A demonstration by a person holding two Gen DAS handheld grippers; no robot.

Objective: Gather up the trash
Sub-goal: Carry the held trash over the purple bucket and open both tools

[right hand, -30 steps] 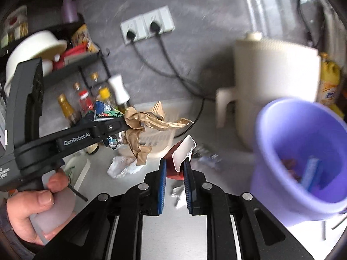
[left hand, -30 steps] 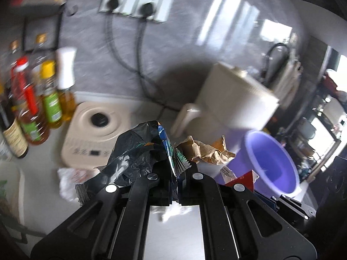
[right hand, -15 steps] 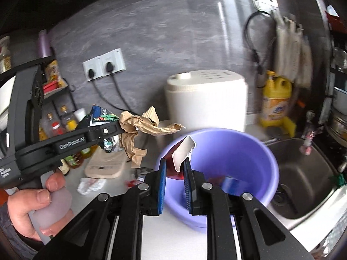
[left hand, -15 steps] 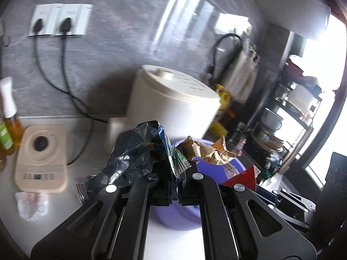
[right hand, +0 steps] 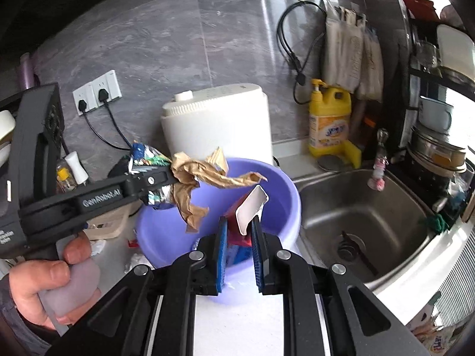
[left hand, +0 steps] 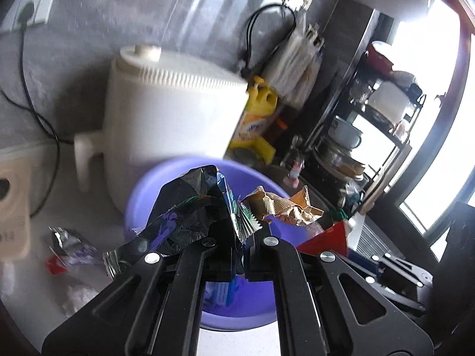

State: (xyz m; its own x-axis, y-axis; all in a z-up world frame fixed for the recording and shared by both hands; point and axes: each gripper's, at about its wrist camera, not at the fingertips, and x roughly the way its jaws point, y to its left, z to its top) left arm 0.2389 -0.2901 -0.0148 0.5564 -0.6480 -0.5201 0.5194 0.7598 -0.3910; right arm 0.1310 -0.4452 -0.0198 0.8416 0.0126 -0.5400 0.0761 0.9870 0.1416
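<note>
left gripper [left hand: 242, 237] clamped on crinkly foil wrapper [left hand: 190, 207] plus brown paper [left hand: 285, 204], right gripper [right hand: 239, 231] pinching red carton [right hand: 248, 207]. all featherlight, crushable, probably slippery; edge pinch fine over purple basin [right hand: 285, 195]

**Plastic, foil, paper and steel around the basin**

The purple basin [right hand: 285, 195] is smooth, glossy plastic. Over it hang crumpled brown paper [right hand: 204, 178] and a crinkled, shiny foil wrapper [left hand: 190, 207]. Right of the basin, the sink [right hand: 365, 207] is brushed metal. Behind the basin, the white appliance [right hand: 216, 124] is matt plastic and the wall [right hand: 166, 29] is polished grey stone tile.
</note>
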